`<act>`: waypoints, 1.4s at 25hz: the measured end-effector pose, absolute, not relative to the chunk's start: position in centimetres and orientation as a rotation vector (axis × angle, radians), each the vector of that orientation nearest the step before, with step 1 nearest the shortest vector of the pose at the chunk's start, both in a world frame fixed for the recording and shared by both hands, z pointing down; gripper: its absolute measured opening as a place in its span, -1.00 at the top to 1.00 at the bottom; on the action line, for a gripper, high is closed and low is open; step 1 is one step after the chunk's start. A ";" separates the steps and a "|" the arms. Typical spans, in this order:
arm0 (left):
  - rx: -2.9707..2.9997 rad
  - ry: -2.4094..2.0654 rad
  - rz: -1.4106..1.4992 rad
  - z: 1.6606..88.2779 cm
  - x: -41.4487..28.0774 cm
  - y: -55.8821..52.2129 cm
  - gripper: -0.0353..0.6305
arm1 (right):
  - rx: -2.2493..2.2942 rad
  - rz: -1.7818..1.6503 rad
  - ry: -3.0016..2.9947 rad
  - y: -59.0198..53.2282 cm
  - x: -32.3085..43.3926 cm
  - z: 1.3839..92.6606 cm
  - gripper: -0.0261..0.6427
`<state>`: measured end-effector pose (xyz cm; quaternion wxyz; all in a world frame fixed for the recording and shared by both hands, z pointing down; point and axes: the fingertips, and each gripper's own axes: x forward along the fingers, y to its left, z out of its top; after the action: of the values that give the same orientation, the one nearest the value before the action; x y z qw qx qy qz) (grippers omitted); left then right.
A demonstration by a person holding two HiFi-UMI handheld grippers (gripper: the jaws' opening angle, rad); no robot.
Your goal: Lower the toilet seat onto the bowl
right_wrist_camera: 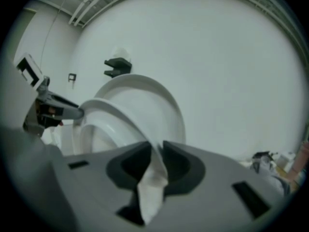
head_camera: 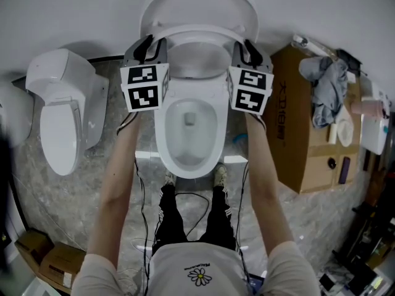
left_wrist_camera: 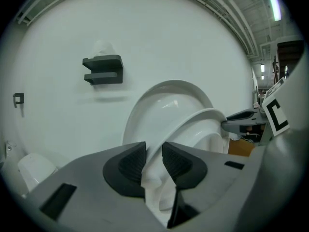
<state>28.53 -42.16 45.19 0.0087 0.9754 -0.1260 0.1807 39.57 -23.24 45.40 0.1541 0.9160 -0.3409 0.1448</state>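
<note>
We're clamping the toilet seat [head_camera: 197, 29] on both sides now: the left gripper [left_wrist_camera: 153, 161] is pinching its left rim, the right gripper [right_wrist_camera: 155, 158] its right rim. The seat is tilting above the bowl's [head_camera: 162, 134] back edge, in front of the upright lid [head_camera: 197, 2].

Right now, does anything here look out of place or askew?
Nothing spilled or broken. The white ring-shaped toilet seat hangs half-raised, pinched on both sides by the left gripper and right gripper. Clutter: a second white toilet angled beside it, and a grey cloth crumpled on the brown cardboard box.
</note>
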 end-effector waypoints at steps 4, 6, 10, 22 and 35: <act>3.030 -0.352 0.558 45.0 26.9 -41.2 0.50 | 2.647 0.422 -0.993 -22.2 38.1 45.4 0.63; 3.034 -0.342 0.552 44.9 26.0 -40.5 0.49 | 2.655 0.427 -1.009 -21.6 37.1 45.3 0.62; 3.023 -0.276 0.551 45.0 23.8 -39.2 0.46 | 2.639 0.435 -1.035 -20.4 34.8 45.4 0.61; 3.049 -0.167 0.672 46.5 16.3 -34.1 0.41 | 2.516 0.485 -1.117 -16.0 26.8 46.8 0.58; 3.108 -0.061 1.033 51.8 7.4 -28.6 0.35 | 2.318 0.624 -1.171 -10.7 17.9 51.7 0.53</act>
<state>7.44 -28.59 51.80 -0.0669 0.9466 -0.0187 0.3147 17.94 -10.66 51.67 0.2331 0.8439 -0.4264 0.2272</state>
